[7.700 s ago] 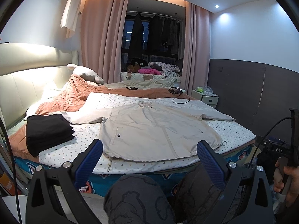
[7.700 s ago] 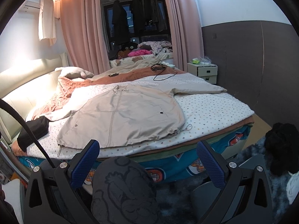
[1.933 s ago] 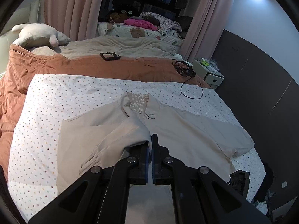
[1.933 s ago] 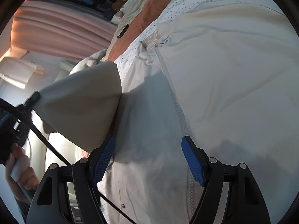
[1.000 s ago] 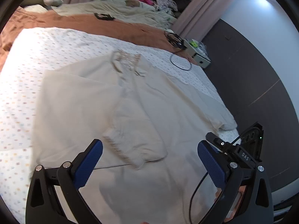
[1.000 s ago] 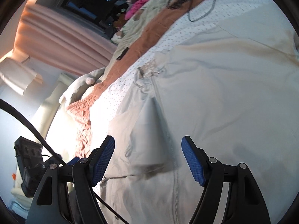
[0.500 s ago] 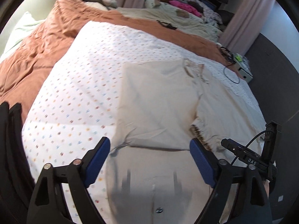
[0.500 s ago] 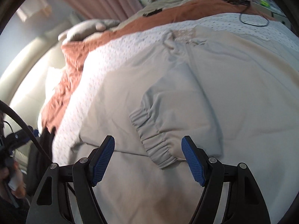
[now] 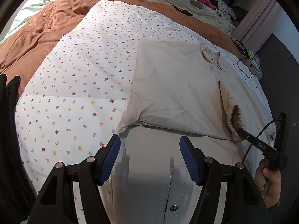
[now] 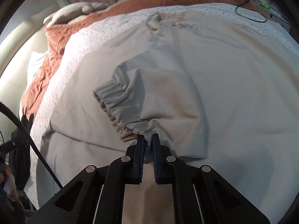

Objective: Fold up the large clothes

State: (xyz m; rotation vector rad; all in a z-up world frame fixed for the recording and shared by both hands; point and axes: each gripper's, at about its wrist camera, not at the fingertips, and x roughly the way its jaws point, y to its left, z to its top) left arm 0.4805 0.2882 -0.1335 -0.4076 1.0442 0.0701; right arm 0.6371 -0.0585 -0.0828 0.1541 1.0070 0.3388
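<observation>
Floral bedsheet [image 9: 78, 78] under beige jacket [image 9: 177, 85], sleeve cuff [image 10: 119, 100] pinched by right tongs [image 10: 148, 145]; left tongs [image 9: 149, 149] closing, empty.

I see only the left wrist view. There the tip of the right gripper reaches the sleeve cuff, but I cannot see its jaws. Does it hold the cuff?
Observer: Yes. In the right wrist view the right gripper is shut on the gathered near edge of the sleeve cuff.
Operator: Where does this sleeve lie on the jacket?
Observer: Across the front of the jacket. The zipper runs down from the collar and goes under the sleeve.
Operator: Is the left hand in that view?
Observer: Only part of it. The left hand shows at the left edge, beside a black cable.
</observation>
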